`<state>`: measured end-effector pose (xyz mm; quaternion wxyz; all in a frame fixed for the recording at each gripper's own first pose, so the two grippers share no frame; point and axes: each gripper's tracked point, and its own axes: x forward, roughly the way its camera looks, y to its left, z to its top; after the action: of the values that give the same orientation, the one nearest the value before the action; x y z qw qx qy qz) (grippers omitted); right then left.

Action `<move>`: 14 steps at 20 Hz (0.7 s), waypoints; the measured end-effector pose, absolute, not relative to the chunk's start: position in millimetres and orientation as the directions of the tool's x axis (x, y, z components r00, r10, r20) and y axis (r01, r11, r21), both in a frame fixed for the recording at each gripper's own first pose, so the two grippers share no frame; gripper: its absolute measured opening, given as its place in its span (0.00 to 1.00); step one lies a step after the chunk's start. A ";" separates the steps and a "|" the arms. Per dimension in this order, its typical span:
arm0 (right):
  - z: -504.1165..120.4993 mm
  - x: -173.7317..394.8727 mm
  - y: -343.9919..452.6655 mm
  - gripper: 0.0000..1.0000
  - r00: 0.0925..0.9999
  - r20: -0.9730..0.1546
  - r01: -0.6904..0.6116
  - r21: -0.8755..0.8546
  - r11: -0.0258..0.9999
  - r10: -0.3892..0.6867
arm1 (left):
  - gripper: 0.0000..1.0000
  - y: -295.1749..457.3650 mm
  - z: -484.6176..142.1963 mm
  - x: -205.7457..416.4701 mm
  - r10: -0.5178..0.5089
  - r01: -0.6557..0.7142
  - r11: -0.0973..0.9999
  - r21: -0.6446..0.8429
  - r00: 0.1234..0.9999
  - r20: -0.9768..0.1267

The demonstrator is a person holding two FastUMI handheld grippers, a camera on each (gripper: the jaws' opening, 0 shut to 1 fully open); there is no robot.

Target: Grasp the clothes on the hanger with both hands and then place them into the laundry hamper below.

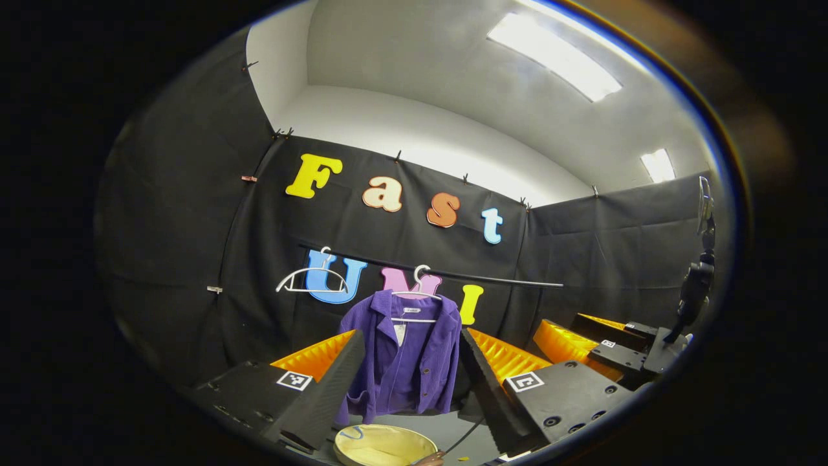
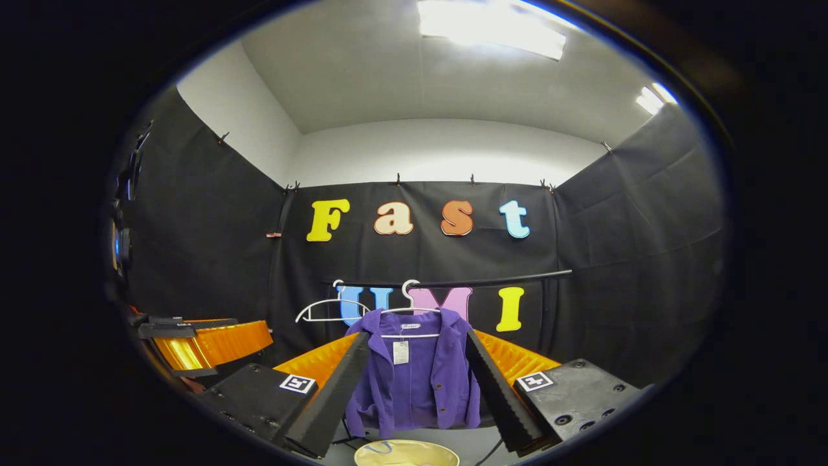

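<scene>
The black rail [image 2: 491, 279] crossed the back of the booth, and two white hangers hung on it. The left one, the empty hanger [image 2: 326, 309], carried nothing. On the other hanger [image 2: 409, 309] hung the purple jacket [image 2: 417, 378], open at the front, with a small tag [image 2: 401, 351] at the collar. Directly under it stood the laundry hamper [image 2: 406, 453], a pale round rim at the bottom of the view.

The jacket looked soft and light, probably of ribbed cloth, so it would fold and sag when taken, not keep its shape. I judged that the best hold was at the two shoulders, where the cloth lies over the hanger, one gripper on each side, so it could be lifted off the hook end and lowered.

The right gripper [image 2: 417, 388] stood wide open, holding nothing, the jacket seen between its fingers but well apart from them. The left gripper [image 1: 411, 378] was also wide open and empty, aimed at the same jacket.
</scene>
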<state>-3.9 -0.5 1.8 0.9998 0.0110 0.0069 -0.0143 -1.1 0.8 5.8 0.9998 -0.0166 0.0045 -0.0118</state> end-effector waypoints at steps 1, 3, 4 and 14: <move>2.0 -3.7 -0.6 0.96 0.999 -0.016 0.031 0.018 0.999 -0.031 | 0.93 1.1 6.8 -0.8 -0.027 0.027 0.999 -0.035 1.000 -0.008; 3.2 -6.7 0.1 0.96 0.999 -0.014 0.036 0.009 0.999 -0.036 | 0.93 1.3 6.7 -1.9 -0.035 0.035 0.999 -0.040 0.999 -0.007; 4.1 -8.2 1.2 0.96 0.999 -0.013 0.037 0.007 0.999 -0.037 | 0.93 2.4 7.1 -2.3 -0.039 0.038 0.998 -0.043 0.999 -0.006; -0.4 -10.7 15.3 0.96 0.995 -0.020 0.098 -0.011 0.995 -0.098 | 0.93 28.5 3.3 -11.2 -0.079 0.076 0.996 -0.056 0.996 -0.044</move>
<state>-10.7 15.3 -0.4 0.9987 -0.0052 0.0103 -0.0489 -11.2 28.5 3.3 0.9986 -0.0272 0.0231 -0.0387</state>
